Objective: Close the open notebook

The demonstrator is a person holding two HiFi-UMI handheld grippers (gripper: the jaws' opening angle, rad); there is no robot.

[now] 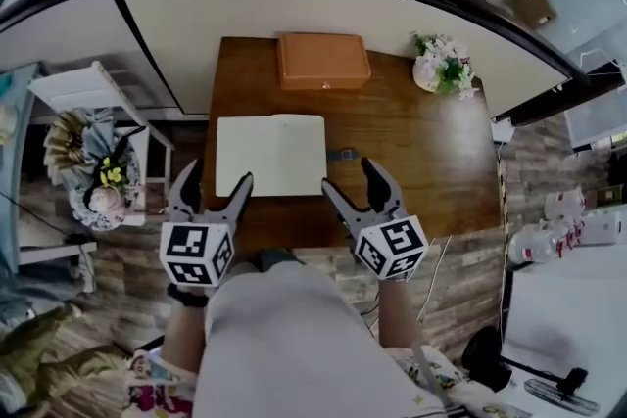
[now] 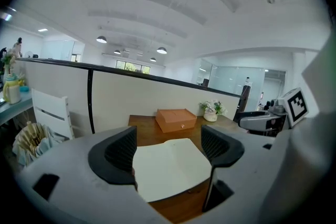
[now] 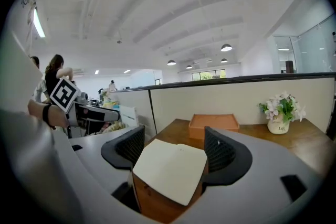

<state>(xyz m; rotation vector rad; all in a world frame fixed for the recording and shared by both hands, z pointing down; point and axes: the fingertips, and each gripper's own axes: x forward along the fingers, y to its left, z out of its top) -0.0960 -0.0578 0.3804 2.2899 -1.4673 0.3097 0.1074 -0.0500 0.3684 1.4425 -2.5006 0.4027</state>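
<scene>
Currently, the open notebook (image 1: 270,155) lies flat and pages up on the wooden table (image 1: 421,152), close to the front edge and left of the table's middle. Both grippers are held at the front edge, one toward each near corner of the notebook, and both point slightly downward at it. This placement probably lets one side be lifted and folded over while the other side is steadied.

The left gripper (image 1: 217,173) has its jaws spread wide with nothing clamped. The notebook's near left corner shows through the gap, but no pad presses on it. The right gripper (image 1: 349,175) is likewise spread to full width and empty, and it is aimed at the near right corner.

Surroundings:
- **Orange box:** the orange box (image 1: 323,61) sits at the rear edge, behind the notebook and apart from it.
- **Pot of flowers:** the pot of flowers (image 1: 443,64) stands near the rear right corner.
- **Small dark item:** the small dark item (image 1: 342,155) lies just beside the notebook's right edge. Its identity cannot be determined.

By judgement, the dark item is the only object close to the folding path. The box and flowers stand well clear of it.
</scene>
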